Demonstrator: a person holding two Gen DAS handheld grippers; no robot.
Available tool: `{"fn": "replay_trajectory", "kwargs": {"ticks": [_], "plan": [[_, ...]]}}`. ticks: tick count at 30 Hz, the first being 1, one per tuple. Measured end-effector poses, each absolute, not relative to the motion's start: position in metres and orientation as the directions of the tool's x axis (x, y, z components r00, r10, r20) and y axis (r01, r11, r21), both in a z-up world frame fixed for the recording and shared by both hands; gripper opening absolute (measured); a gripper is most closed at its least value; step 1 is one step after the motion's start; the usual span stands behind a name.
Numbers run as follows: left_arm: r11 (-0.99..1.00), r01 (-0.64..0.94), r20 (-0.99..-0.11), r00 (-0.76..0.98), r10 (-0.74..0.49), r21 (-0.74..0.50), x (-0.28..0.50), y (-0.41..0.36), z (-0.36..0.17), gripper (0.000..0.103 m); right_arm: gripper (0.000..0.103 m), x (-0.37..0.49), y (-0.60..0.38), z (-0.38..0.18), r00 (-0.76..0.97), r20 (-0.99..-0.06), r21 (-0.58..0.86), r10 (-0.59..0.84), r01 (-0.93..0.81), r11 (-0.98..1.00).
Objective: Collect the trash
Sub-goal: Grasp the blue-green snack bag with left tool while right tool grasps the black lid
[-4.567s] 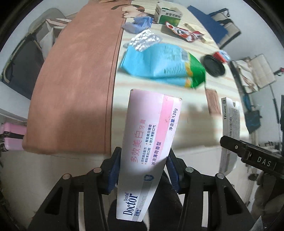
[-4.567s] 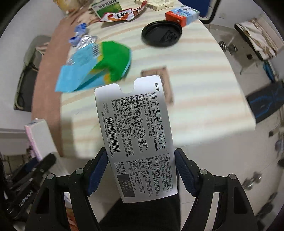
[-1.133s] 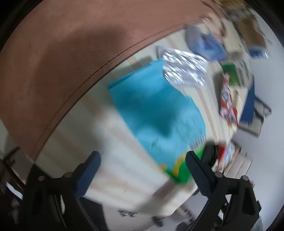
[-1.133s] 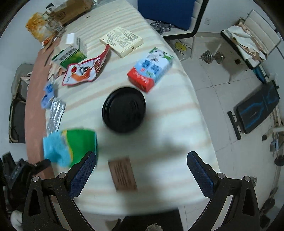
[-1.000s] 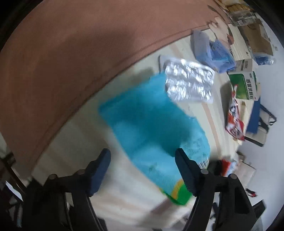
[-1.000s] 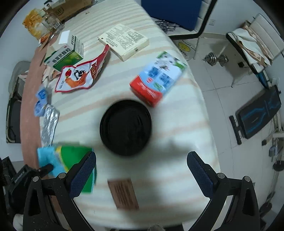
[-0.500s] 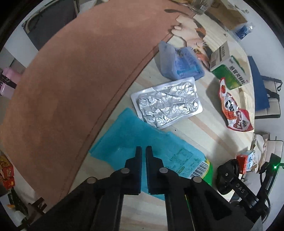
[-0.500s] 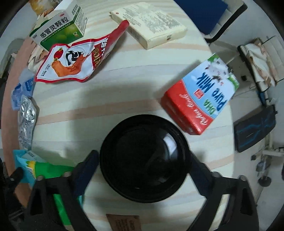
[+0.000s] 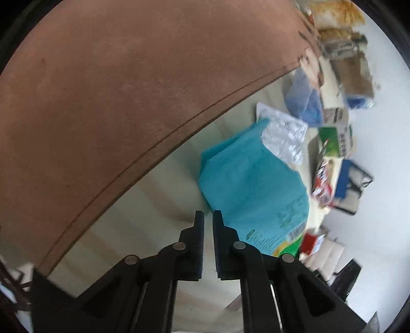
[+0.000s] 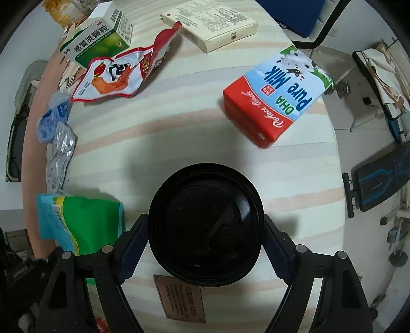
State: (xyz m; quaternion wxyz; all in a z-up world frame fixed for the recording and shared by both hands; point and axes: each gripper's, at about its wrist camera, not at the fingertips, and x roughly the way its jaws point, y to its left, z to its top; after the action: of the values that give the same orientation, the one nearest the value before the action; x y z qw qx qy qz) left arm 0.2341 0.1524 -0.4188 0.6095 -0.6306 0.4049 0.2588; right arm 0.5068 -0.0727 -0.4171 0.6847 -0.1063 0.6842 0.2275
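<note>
My left gripper point(image 9: 208, 215) is nearly shut at the near corner of a blue and green plastic bag point(image 9: 253, 189); the bag looks lifted off the striped table point(image 9: 153, 212), and I cannot tell for sure that the pads pinch it. The bag also shows in the right wrist view point(image 10: 77, 222). My right gripper point(image 10: 206, 235) has its jaws on both sides of a black round lid point(image 10: 206, 222) and holds it just above the table point(image 10: 179, 133).
A silver blister sheet point(image 10: 60, 158), a blue packet point(image 10: 50, 120), a red snack pouch point(image 10: 115, 76), a green medicine box point(image 10: 100, 38), a cream box point(image 10: 210, 23) and a milk carton point(image 10: 276, 89) lie on the table. A brown card point(image 10: 183, 298) lies near the front edge. A brown mat point(image 9: 115, 89) covers the left.
The left gripper has swung and the bag's corner has risen with it. The right gripper has closed in on the black lid, which now sits between the pads.
</note>
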Motion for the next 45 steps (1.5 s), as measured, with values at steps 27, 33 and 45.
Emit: {"fn": "replay_trajectory", "kwargs": {"ticks": [27,33,45], "plan": [[0.599,-0.734,-0.886,0.456,0.087,-0.320,0.313,0.159,-0.365,0.002,0.085,0.510,-0.067,-0.407,-0.001,-0.987,0.141,0.161,-0.484,0.864],[0.617,-0.735,-0.873,0.463,0.155,-0.281,0.296,0.149,-0.323,0.001,0.085,0.498,-0.075,-0.396,0.018,-0.985,0.142,0.174,-0.498,0.855],[0.682,-0.705,-0.849,0.471,0.242,-0.196,0.253,0.120,-0.251,0.001,0.085,0.453,-0.084,-0.356,0.069,-0.969,0.161,0.235,-0.544,0.824]]}}
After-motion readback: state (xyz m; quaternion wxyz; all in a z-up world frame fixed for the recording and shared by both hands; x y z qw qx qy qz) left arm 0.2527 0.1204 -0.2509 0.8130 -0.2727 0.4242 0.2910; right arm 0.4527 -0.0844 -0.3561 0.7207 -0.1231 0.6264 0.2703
